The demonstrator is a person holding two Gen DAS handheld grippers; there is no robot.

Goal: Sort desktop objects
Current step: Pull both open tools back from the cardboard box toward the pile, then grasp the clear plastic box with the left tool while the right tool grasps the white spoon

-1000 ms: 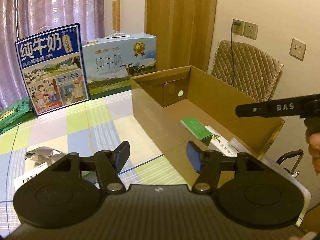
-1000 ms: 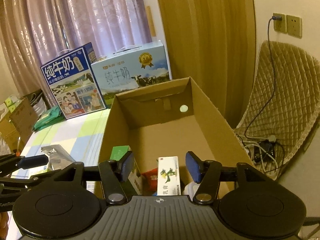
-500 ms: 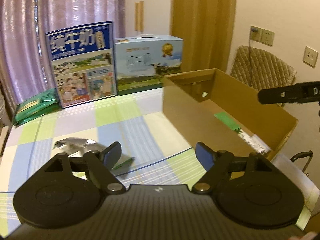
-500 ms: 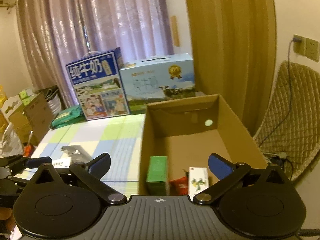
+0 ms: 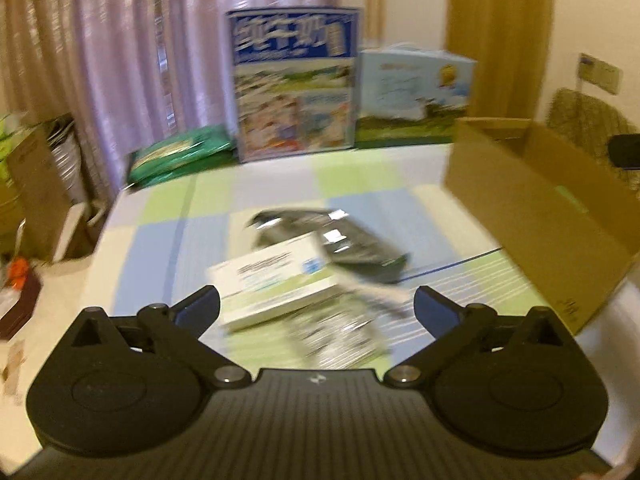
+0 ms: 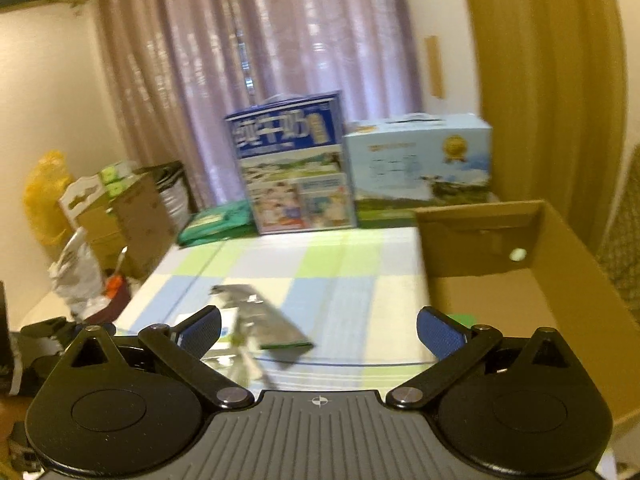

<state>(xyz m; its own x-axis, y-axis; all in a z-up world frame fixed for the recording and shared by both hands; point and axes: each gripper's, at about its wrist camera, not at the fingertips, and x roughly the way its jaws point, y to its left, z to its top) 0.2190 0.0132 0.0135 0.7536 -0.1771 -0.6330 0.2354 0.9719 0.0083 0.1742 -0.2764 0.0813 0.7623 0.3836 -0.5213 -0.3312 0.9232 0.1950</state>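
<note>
Both views have swung away from the cardboard box toward the loose items on the checked tablecloth, and both are smeared by the motion. Left to right from the left tongs (image 5: 316,306): their jaws, half closed a second ago, now stand spread wide and empty, and a white carton (image 5: 276,280) lies just ahead of them, nearer the left pad, with a dark foil packet (image 5: 332,240) beyond it and a printed sheet (image 5: 336,336) partly under it. The cardboard box (image 5: 540,216), which filled the middle of that view a second ago, now sits off beyond the right pad. The right tongs (image 6: 318,330) have also opened wide and hold nothing; the foil packet (image 6: 264,316) lies ahead between their pads, the box (image 6: 560,280) to their right. I judge the last drop is finished, and the next pick, likely the carton, is being lined up.
</note>
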